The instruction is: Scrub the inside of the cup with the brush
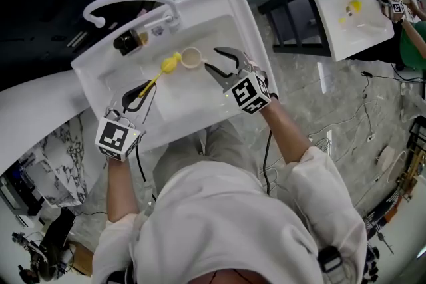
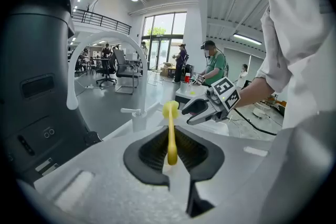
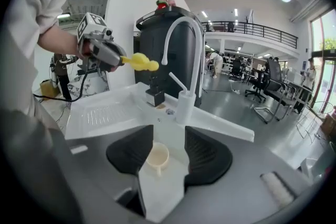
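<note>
A small cream cup (image 1: 191, 58) stands in the white sink (image 1: 219, 0), its handle toward me. My right gripper (image 1: 214, 58) is open just right of it. In the right gripper view the cup (image 3: 157, 157) sits low between the wide jaws of the right gripper (image 3: 168, 149), close to the left pad and apart from the right one. My left gripper (image 1: 138, 93) is shut on the thin handle of a yellow brush (image 1: 170, 64), whose head points at the cup. In the left gripper view the brush (image 2: 170, 131) runs straight out of the left gripper (image 2: 172, 147).
A white arched faucet (image 1: 133, 3) and a dark bottle (image 1: 130, 41) stand at the sink's back edge. A second white sink (image 1: 349, 36) holding cups sits on a black stand (image 1: 293, 16) at the upper right. Cables (image 1: 373, 110) lie on the floor.
</note>
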A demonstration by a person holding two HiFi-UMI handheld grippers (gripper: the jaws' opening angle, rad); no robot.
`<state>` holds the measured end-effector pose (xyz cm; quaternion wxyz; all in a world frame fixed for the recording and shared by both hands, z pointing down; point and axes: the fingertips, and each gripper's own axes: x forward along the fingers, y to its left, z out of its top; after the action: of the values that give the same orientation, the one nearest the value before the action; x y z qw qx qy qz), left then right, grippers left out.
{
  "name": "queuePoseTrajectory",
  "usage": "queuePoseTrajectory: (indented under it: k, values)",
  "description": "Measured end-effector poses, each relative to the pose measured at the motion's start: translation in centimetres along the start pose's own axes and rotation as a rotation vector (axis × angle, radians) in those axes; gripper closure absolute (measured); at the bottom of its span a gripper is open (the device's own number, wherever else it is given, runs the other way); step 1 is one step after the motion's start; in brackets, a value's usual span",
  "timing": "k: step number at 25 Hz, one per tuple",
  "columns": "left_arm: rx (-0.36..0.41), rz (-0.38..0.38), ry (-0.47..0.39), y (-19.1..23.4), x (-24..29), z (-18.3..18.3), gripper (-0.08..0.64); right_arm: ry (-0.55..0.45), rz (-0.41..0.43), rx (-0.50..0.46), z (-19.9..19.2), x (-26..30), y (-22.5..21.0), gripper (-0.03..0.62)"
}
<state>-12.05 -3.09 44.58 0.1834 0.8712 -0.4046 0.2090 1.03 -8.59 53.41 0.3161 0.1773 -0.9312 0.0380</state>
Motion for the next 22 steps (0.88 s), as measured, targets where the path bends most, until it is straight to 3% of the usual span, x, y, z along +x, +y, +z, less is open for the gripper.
queuePoseTrajectory:
  k: [11,22]
  values:
    - [-0.013,0.030,-0.103,-0.8,-1.8,3.3,0.518,-0.142,-0.080,0.005,6.6,-5.2,-0.2,0.407]
    - [-0.024,0.082,-0.213,-1.9,-4.0,5.7,0.518,-0.232,-0.155,0.036,10.4,-9.6,0.6,0.427]
